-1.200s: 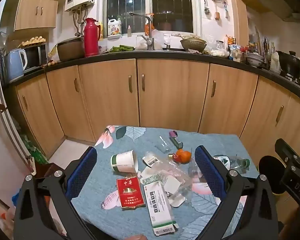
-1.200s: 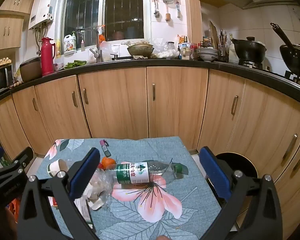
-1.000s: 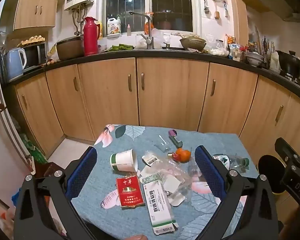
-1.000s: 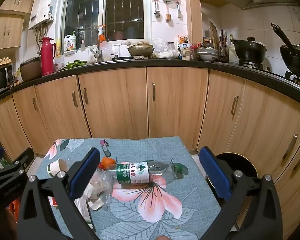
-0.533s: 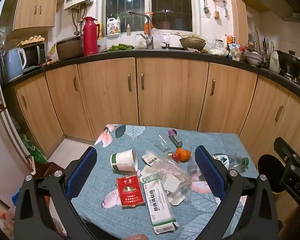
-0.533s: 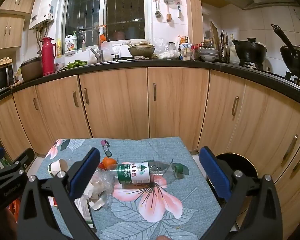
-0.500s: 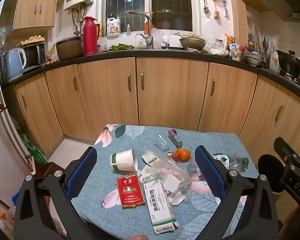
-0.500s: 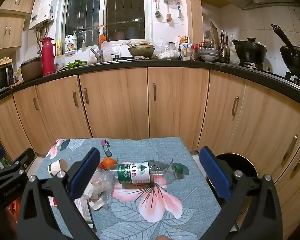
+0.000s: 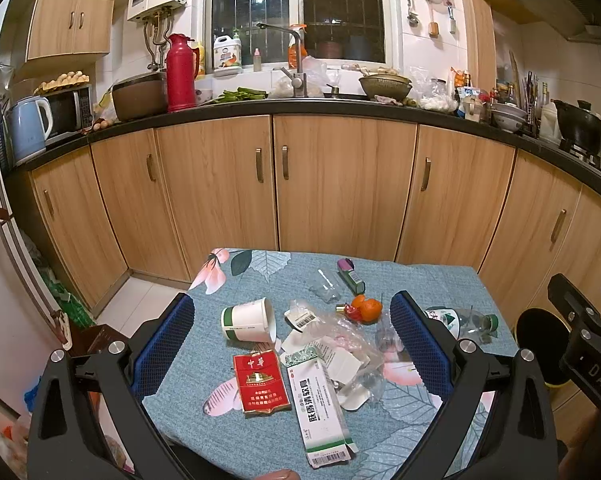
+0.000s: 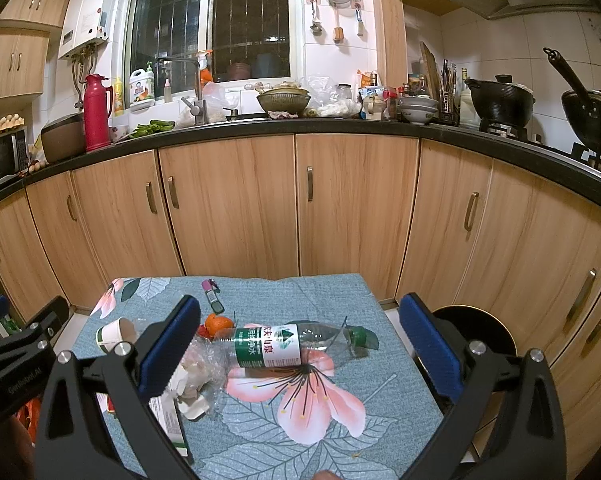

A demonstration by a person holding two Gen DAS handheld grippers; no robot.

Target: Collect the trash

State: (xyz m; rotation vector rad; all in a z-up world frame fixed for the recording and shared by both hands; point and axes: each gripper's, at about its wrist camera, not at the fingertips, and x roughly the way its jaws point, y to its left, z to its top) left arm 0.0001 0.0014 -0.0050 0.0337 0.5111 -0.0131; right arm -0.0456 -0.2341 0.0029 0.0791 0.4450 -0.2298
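Clear plastic is the likeliest source of trouble here: the water bottle (image 10: 284,344) lies on its side on the floral tablecloth (image 10: 300,432), ahead of the right gripper (image 10: 300,344) and framed between its fingers, which stand wide apart with nothing in them. Being round, light and apparently empty, it could roll or skid off toward the table's far edge if one pad touches before the other, and a hard squeeze may crumple it and let it squirt out. To the right of that claw, beside the table, sits a dark round bin (image 10: 480,328), probably where the trash belongs; a careless release could miss it. The left gripper (image 9: 292,344) also hovers spread and empty, with the red cigarette pack (image 9: 261,382), the white-and-green carton (image 9: 320,404), crinkled clear wrap (image 9: 352,340) and a tipped paper cup (image 9: 248,320) lying between its fingers. Flat pieces like the pack and carton may slip under the pads rather than lift, and the wrap could drag neighbouring scraps along. A small orange (image 9: 367,307) just beyond might be nudged and roll.
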